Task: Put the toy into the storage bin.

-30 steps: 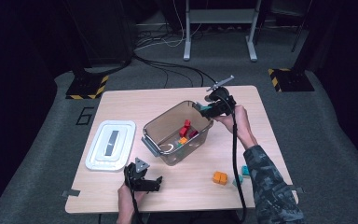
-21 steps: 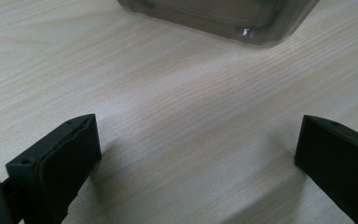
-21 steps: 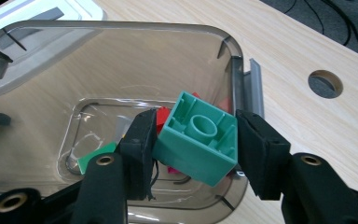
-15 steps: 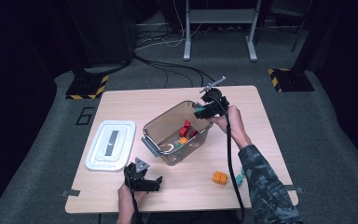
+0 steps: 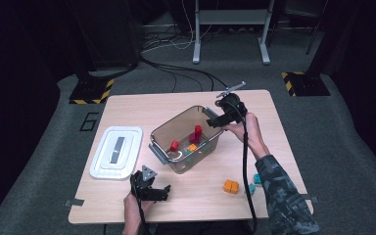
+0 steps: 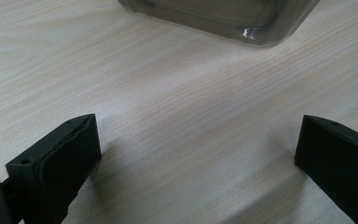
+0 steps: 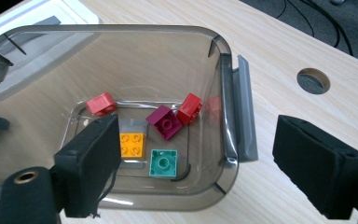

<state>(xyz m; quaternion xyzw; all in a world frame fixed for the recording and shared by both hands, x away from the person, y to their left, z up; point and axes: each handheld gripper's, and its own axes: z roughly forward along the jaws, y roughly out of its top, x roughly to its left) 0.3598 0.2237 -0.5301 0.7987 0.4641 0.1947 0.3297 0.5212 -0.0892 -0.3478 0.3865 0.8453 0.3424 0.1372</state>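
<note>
Standing on a dark grey floor, carrying a pale wooden table. Sitting mid-table, a clear smoky bin, holding a magenta brick, two red bricks, an orange brick and a green brick. Hovering over the bin's far right rim, right gripper, jaws just sprung wide, gripping nothing, straddling the bin's right wall. Resting near the front edge, left gripper, jaws spread, pinching nothing, pointing at the bin. Lying left of the bin, white lid. Waiting outside by the right forearm, orange block and teal blocks
</note>
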